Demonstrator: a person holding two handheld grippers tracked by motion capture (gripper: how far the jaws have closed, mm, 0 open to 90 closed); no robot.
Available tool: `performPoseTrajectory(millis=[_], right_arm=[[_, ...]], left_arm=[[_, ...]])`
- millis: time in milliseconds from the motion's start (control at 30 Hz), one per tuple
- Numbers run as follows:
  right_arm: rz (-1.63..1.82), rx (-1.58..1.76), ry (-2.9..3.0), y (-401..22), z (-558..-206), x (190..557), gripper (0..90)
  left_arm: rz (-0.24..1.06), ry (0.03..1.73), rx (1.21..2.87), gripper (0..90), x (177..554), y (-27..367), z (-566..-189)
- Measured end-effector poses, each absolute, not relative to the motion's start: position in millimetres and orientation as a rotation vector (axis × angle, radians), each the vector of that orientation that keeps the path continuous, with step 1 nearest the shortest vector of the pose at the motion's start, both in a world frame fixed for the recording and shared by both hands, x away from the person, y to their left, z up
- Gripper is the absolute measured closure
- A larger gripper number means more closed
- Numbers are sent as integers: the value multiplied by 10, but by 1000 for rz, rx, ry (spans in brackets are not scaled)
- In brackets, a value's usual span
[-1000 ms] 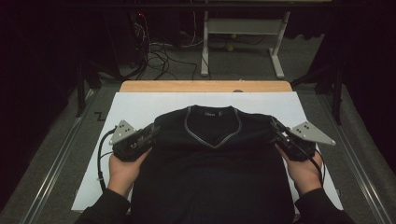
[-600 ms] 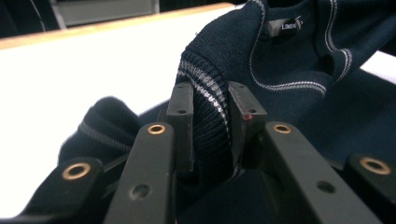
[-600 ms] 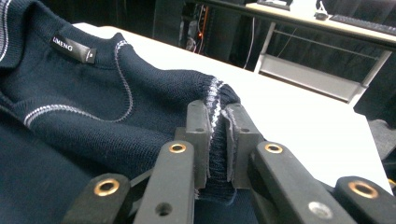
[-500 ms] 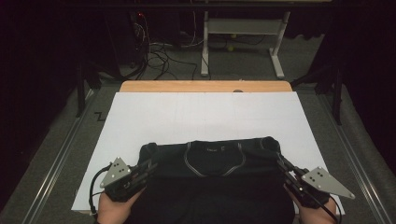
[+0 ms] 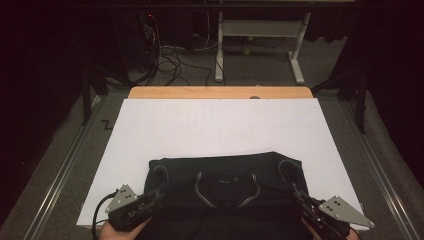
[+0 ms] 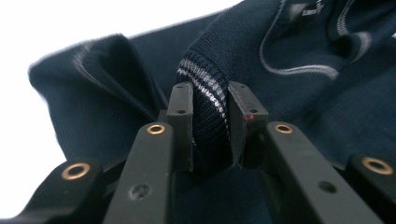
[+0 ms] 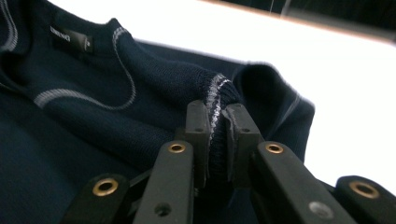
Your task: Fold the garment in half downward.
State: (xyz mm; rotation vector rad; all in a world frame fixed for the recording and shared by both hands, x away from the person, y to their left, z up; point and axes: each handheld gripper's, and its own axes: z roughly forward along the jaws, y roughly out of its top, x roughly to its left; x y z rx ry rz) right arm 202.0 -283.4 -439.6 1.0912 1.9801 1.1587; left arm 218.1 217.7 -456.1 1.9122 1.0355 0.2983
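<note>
White sheet over the wooden table is bare beyond both tongs; the dark navy knitted V-neck sweater with grey-striped trim lies bunched between them at the near edge. Left gripper is clamped on a ribbed striped edge of the knit, right gripper on the matching edge at the other side. Judging by the doubled cloth, the first fold looks about made; release, smoothing and any further folds remain.

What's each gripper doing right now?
Left gripper: shut on the sweater, at a striped ribbed edge.
Right gripper: shut on the sweater's other striped ribbed edge.
</note>
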Motion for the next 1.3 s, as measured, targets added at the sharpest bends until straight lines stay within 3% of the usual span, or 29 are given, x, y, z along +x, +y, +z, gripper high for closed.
performPoseTrajectory(millis=[300, 433, 600, 733, 867, 1167, 1300], right_arm=[[1016, 1203, 2094, -2826, -4624, 2260, 808], [977, 1214, 2113, -2792, -4673, 2337, 789], [1053, 1230, 2093, -2834, -4631, 2320, 600], [1129, 1233, 2039, -2898, -4533, 2306, 524], [1165, 1229, 1977, -2954, -4412, 2415, 467], [1120, 1279, 1899, -2935, -4276, 2966, 452], [1042, 1392, 1937, -2879, -4389, 3258, 402]], left_arm=[[256, 1144, 1955, 618, 2479, 2160, -4743], [200, 1174, 1955, 512, 2574, 2170, -4800], [216, 1179, 1916, 371, 2554, 2264, -4717], [295, 1173, 1855, 281, 2539, 2334, -4593], [289, 1213, 1793, 219, 2666, 2428, -4542], [228, 1309, 1717, 201, 3200, 2432, -4566], [283, 1345, 1848, 201, 3355, 2292, -4664]])
